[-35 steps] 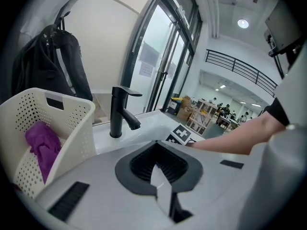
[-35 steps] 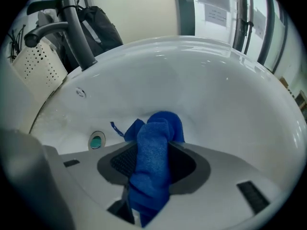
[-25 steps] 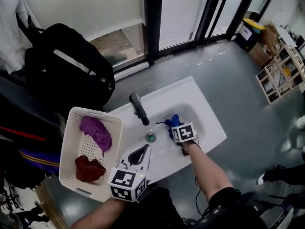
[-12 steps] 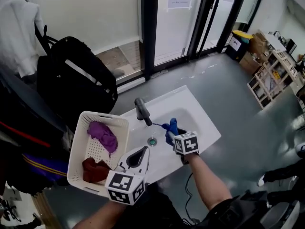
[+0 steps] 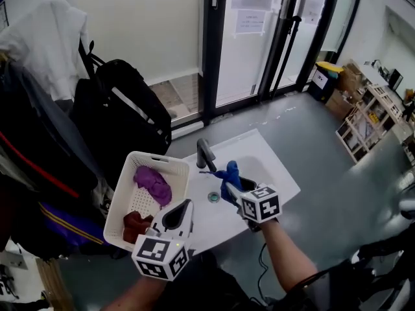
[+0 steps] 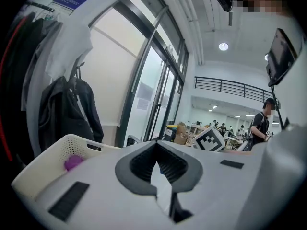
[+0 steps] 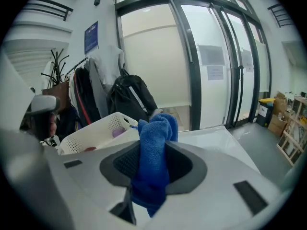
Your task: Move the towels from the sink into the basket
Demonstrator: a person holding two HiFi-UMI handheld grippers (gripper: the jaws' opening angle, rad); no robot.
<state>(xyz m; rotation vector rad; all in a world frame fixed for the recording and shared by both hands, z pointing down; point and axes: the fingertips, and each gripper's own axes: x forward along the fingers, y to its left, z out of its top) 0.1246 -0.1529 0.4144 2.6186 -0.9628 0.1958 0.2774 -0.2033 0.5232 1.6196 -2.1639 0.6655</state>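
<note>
A blue towel (image 5: 228,175) hangs from my right gripper (image 5: 237,188), which is shut on it and holds it above the white sink (image 5: 272,173). In the right gripper view the blue towel (image 7: 153,162) fills the gap between the jaws of the right gripper (image 7: 152,152). The white basket (image 5: 170,166) stands left of the sink and holds a purple towel (image 5: 153,183) and a dark red towel (image 5: 136,224). My left gripper (image 5: 179,216) hovers near the basket's right side, shut and with nothing in it. In the left gripper view, the left gripper (image 6: 156,169) has the basket (image 6: 53,162) to its left.
A black faucet (image 5: 205,154) rises at the sink's left rim beside the drain (image 5: 213,197). A black backpack (image 5: 123,115) and hanging clothes (image 5: 45,44) stand behind the basket. Glass doors (image 5: 259,37) lie beyond. Shelves and boxes (image 5: 369,109) stand at the far right.
My right gripper has risen with the blue towel, lifting it up out of the sink basin. The left gripper has also risen. The head view has tilted upward.
</note>
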